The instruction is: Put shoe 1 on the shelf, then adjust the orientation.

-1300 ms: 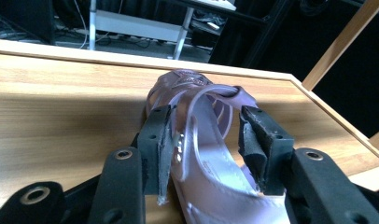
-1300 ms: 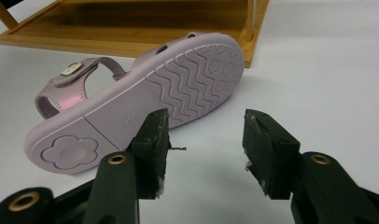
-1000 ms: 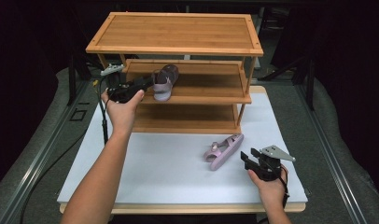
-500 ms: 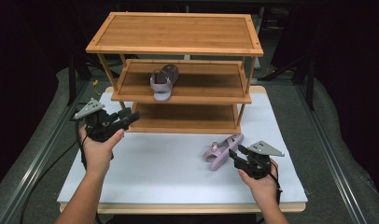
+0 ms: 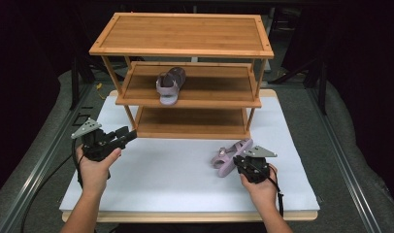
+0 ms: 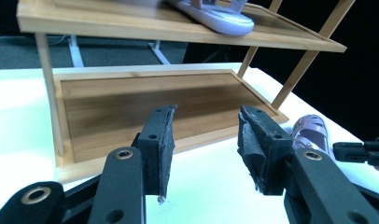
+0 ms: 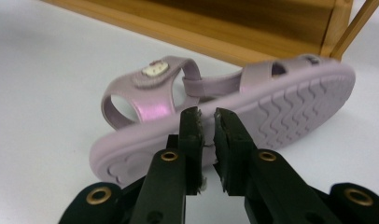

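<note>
**R gripper nipping sandal sole edge, mate already on rack**

Landmark = rack (image 5: 185, 82), bamboo, three tiers, thin posts, lipped shelves.

- Sandal (image 5: 229, 156): on white mat (image 5: 175, 179), just in front of rack's bottom shelf, toward its R end. Lies tipped on its side, sole facing R gripper, straps facing rack.
- Mate (image 5: 169, 85): on mid shelf, L of centre, toe hanging over front lip.
- R gripper (image 5: 243, 164): at sandal's near edge. In right gripper view the jaws have just been closing; now nearly together with the sole rim (image 7: 155, 149) between them. Pads seem to pinch the rim; true contact hard to confirm, slim gap visible at the tips.
- L gripper (image 5: 126, 136): in front of rack's L end, low over mat, aimed at bottom shelf. Jaws apart, nothing between them.

Handling (judgement): small child's sandal, looks light. Sole looks like moulded foam/rubber w/ wavy tread, semi-stiff, prob grippy. Straps thin, glossy lilac, soft, likely to fold if grabbed; little badge on front strap. Best hold = sole rim mid-length, as now, so it hangs balanced. Not fragile. Risk: shallow edge pinch could let it swivel or slip when lifted.

Mat smooth, matte. Gripper pads (image 6: 165, 149) black foam, worn, ragged at edges.
</note>
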